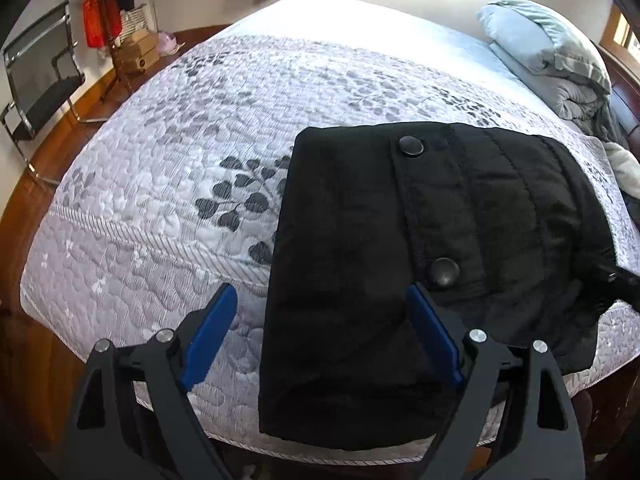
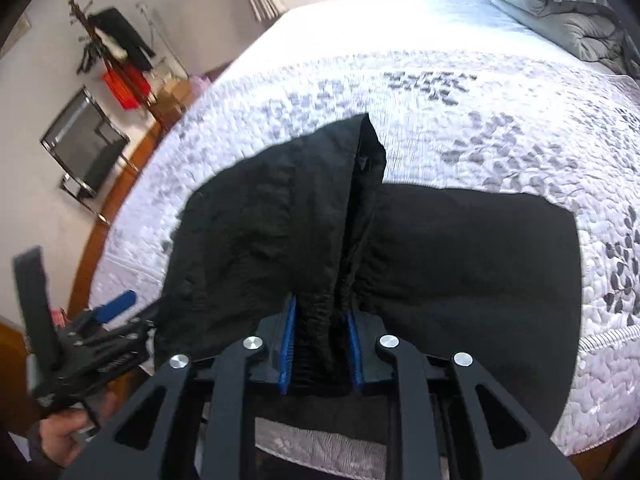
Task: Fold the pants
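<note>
Black pants (image 1: 400, 240) lie partly folded on the bed's quilt, near its front edge, with two round snap buttons showing. My left gripper (image 1: 320, 300) is open just above the pants' near end, its blue pads either side of the fabric without holding it. My right gripper (image 2: 322, 312) is shut on a bunched fold of the pants (image 2: 280, 220) and lifts it off the flat part (image 2: 480, 260). The left gripper also shows in the right wrist view (image 2: 116, 308), at the lower left, held by a hand.
The bed's white-and-grey leaf-pattern quilt (image 1: 180, 140) fills both views. A folded grey duvet and pillow (image 1: 552, 48) lie at the far right. A metal chair (image 1: 36, 72), a coat rack with clothes (image 1: 108, 8) and boxes stand on the wooden floor at left.
</note>
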Demonstrator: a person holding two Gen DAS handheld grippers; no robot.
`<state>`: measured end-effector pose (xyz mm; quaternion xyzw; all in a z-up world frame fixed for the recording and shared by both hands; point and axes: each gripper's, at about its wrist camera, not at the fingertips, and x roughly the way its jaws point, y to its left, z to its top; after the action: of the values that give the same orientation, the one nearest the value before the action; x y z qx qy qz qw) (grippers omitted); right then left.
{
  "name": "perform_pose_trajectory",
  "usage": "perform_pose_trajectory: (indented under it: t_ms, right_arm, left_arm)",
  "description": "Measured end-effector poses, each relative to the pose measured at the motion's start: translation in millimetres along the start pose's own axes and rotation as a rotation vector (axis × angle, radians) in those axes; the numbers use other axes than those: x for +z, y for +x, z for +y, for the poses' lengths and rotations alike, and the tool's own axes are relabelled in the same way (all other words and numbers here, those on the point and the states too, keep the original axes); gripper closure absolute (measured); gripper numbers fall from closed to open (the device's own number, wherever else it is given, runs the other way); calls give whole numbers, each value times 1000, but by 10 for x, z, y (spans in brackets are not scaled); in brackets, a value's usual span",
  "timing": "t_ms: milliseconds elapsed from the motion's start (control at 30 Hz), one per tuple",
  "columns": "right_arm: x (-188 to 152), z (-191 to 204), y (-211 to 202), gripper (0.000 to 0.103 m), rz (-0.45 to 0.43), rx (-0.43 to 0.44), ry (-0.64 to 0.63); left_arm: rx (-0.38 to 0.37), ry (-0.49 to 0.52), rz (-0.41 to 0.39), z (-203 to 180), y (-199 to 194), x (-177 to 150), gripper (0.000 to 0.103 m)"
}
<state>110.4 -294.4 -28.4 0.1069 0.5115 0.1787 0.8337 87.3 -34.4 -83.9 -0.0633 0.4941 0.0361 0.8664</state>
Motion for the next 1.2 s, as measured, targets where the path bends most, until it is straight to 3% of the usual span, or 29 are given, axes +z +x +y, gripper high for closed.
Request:
perform_pose_trajectory:
  t_ms: [200,433,633,833,1200]
  right_arm:
    - [-8,-156,-324,81,-57,-22,25]
    - [-57,-599,-708,81,-131,-71,115]
    - [-161,-993,-847,81,-136,-140,184]
    - [-274,-1316,-715,81,-95,-148,254]
    - [-449,-1504,-310,76,-10,-208,270]
  left_arm:
    - [-21,40,-11,-169,-64,-3,16]
    - [-39,86,-29,-375,-131,-19,14]
    - [-47,132,-17,-555,-99,-73,14]
    - [-47,162,0,-683,-56,-128,14]
    - [-42,178,17,-778,-21,-175,14]
